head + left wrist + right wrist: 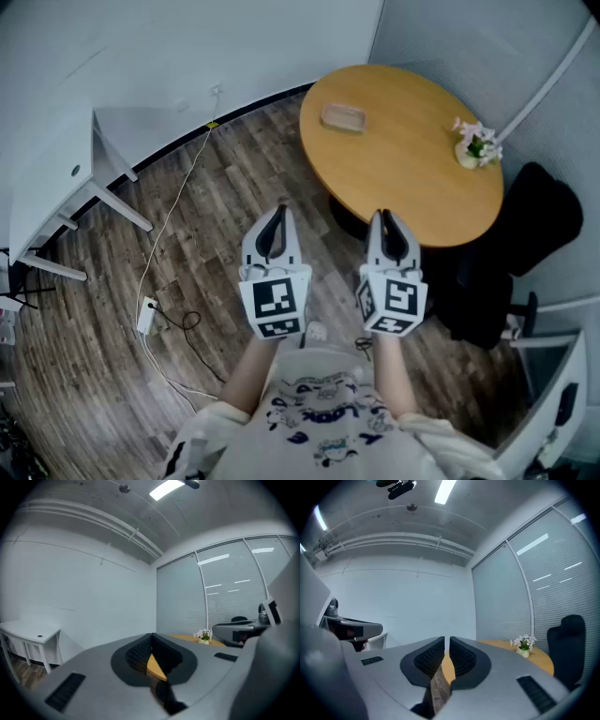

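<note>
Both grippers are held side by side above the wooden floor, pointing at a round wooden table [403,169]. My left gripper [278,210] [151,636] is shut, its ribbed pads meeting at the tips with nothing between them. My right gripper [385,217] [447,640] is shut too, only a hairline slit showing between its pads, and it holds nothing. Its tips hang just short of the table's near edge. On the table lie a small tan tray [343,117] at the far left and a little pot of pale flowers [475,145] [524,645] at the right.
A black chair [534,230] stands right of the table. A white desk [56,178] [30,632] lines the left wall. A white cable and power strip [147,315] lie on the floor at left. Glass partitions with blinds [543,588] close the room's right side.
</note>
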